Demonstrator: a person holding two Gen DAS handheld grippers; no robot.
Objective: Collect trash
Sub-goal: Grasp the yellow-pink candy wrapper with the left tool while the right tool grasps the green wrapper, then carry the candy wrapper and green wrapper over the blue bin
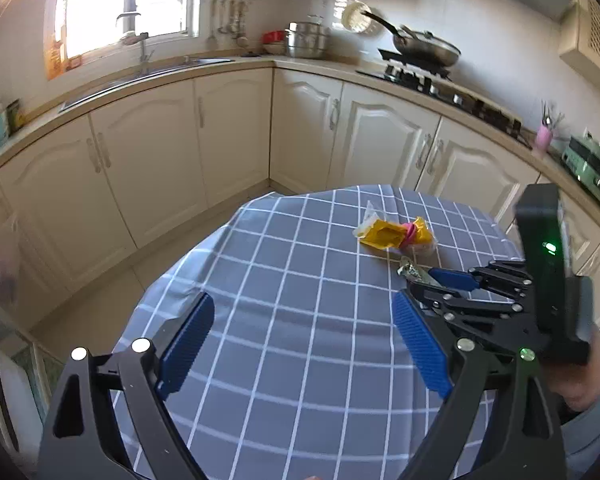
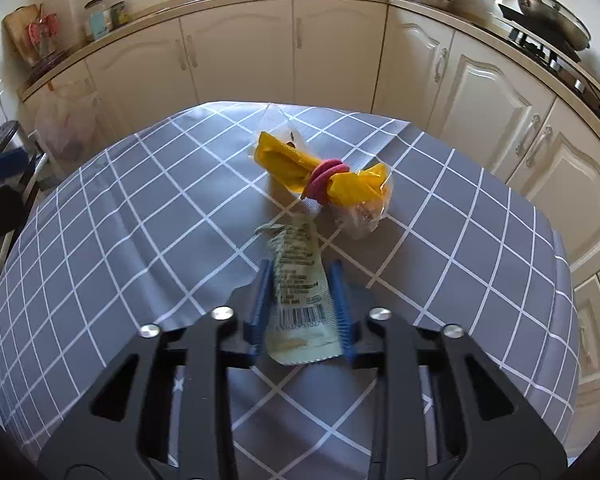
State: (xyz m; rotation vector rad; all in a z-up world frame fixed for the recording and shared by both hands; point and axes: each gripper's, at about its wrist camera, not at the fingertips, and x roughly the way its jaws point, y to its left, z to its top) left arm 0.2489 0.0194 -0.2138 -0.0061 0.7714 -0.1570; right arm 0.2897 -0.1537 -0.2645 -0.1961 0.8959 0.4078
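A pale crumpled wrapper with a barcode [image 2: 300, 320] lies on the grey checked tablecloth [image 2: 140, 220]. My right gripper [image 2: 300, 268] is shut on it, a blue pad against each long edge. Just beyond sits a yellow bag [image 2: 288, 160] tied with pink rubber bands, with a clear crumb-filled end [image 2: 360, 216] and a clear film scrap [image 2: 276, 120] behind it. In the left wrist view my left gripper [image 1: 304, 304] hangs open over bare cloth [image 1: 280, 260] with nothing between its fingers. To its right are the right gripper [image 1: 424, 280], the wrapper [image 1: 410, 271] and the yellow bag [image 1: 384, 236].
Cream cabinets [image 2: 236, 52] wrap around the far side of the table. A thin plastic bag [image 2: 64, 124] hangs at the left cabinets. A stove with a pan [image 1: 424, 50] and a sink [image 1: 148, 68] are on the counter. A hand [image 1: 592, 380] holds the right gripper.
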